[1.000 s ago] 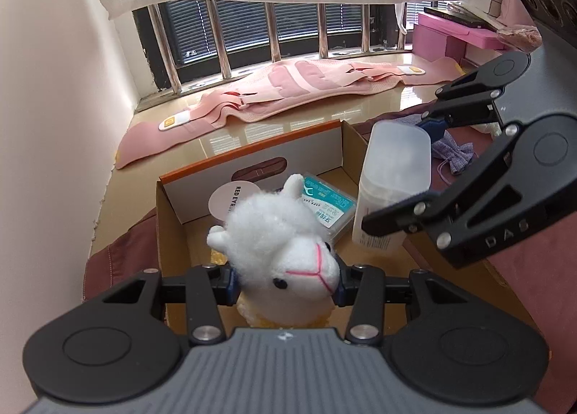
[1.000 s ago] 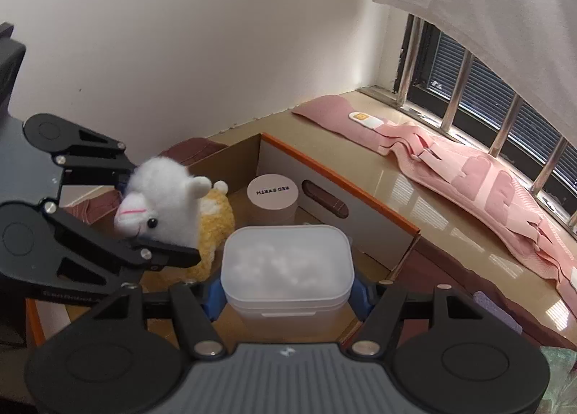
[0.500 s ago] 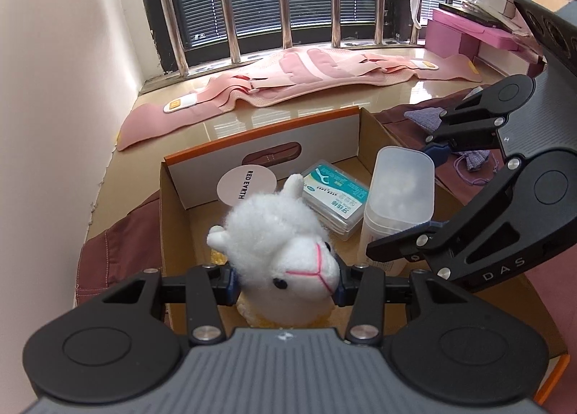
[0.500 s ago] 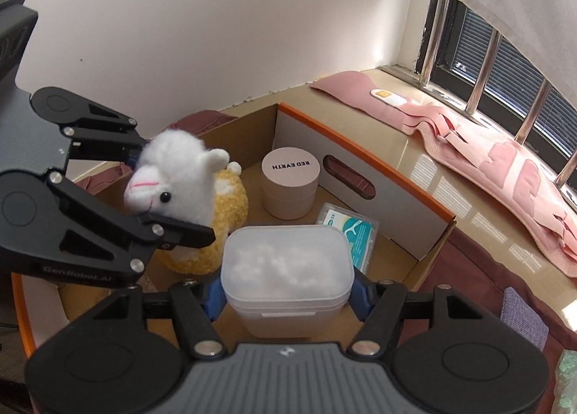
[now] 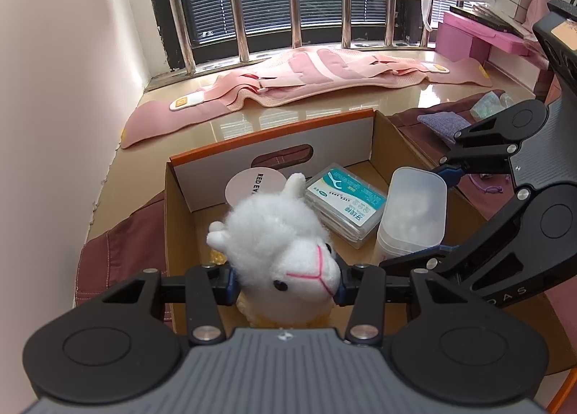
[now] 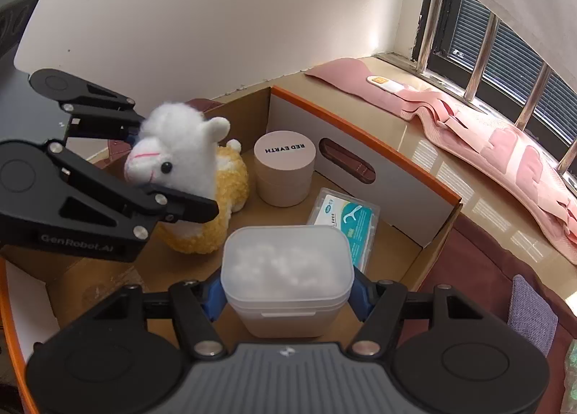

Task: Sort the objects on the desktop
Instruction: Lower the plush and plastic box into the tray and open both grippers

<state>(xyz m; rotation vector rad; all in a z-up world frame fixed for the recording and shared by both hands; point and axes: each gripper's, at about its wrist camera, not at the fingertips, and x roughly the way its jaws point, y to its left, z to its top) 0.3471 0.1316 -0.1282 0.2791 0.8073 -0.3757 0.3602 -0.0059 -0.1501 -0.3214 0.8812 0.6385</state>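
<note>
In the cardboard box (image 6: 364, 147) at frame centre, two items are in hand at once. Plush alpaca (image 5: 285, 244), white head and yellow body, sits at lower centre of the left wrist view; left gripper (image 5: 286, 278) jaws clenched on either side of its head. In the right wrist view its body rests on the box floor at centre left. Translucent lidded container (image 6: 286, 278), white fluffy contents, lower centre of the right wrist view; right gripper (image 6: 286, 296) jaws grasping it at both sides just under the lid. Behind these, a round beige jar (image 6: 284, 170) marked RED EARTH stands against the far box wall, and a teal-labelled floss pick case (image 6: 348, 224) lies beside it, right of centre. Pink fabric strip (image 5: 310, 71) lies along the desk under the barred window (image 5: 288, 10), upper frame.
</note>
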